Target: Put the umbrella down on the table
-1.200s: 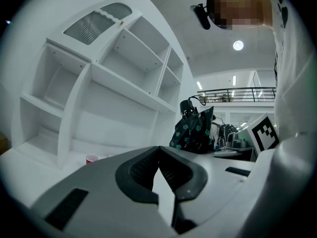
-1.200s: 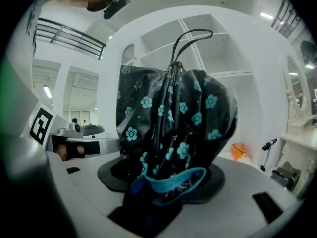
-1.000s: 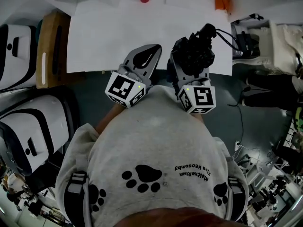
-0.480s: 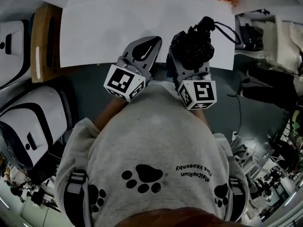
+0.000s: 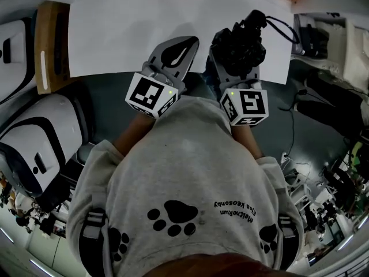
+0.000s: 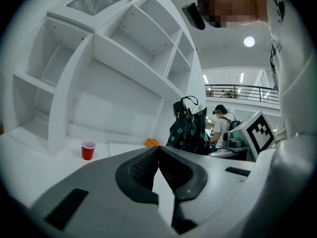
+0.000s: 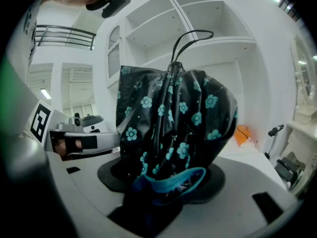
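Shelving (image 6: 114, 58) in white is filling the left of the left gripper view, with a red cup (image 6: 88, 149) standing on the white worktop (image 5: 127, 33) at its foot, in the lower left of that frame. The left claw (image 5: 185, 44) is reaching over the near worktop edge, left of centre in the head view. Its jaws are lying pressed together at the tips and gripping nothing, with only bare worktop showing through the slit behind them. Just to its right, the right claw (image 5: 233, 59) is pinching the umbrella (image 5: 239, 45), a folded bundle of black fabric with teal flowers. The fabric is bunching up out of the jaws, with a thin black strap (image 7: 190, 36) looping above it. The umbrella is hanging over the worktop's near edge, upper right of centre in the head view; whether it is touching the surface I cannot tell. Farther right, an orange object (image 7: 243, 135) is sitting on the worktop.
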`<state>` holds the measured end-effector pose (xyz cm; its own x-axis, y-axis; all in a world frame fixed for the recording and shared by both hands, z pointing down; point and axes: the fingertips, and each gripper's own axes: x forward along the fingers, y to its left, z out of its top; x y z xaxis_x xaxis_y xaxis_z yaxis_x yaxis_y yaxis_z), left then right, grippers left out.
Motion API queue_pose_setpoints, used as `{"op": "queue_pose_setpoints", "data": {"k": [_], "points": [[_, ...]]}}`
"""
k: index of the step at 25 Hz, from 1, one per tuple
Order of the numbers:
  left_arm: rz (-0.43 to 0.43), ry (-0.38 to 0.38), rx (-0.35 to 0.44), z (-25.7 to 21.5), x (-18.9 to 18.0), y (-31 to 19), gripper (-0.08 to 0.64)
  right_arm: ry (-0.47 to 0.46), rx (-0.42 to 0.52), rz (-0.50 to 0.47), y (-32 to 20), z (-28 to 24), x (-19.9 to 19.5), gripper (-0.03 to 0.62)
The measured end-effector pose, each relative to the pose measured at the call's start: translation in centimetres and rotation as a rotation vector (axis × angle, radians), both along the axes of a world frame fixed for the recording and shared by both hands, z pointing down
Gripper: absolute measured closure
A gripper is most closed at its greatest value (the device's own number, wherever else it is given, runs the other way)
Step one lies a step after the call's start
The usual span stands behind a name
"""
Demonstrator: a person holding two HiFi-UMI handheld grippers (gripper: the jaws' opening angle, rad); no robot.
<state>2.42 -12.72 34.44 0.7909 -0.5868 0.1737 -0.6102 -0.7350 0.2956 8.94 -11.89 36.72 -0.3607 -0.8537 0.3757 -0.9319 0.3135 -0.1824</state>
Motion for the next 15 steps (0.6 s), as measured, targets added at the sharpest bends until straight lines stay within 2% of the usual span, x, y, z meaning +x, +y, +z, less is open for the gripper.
{"op": "queue_pose_setpoints", "data": {"k": [8,15], "points": [[-0.013,-0.028,-0.033,2.9,0.8,-2.3,0.543,-0.022,-0.055,-0.036,-2.5,3.7,-0.2,0.318],[-0.03,-0.045,-0.067,5.2,0.0,-3.7,0.543,-0.017,-0.122,-0.068,-3.4,7.2,-1.4,0.318]]}}
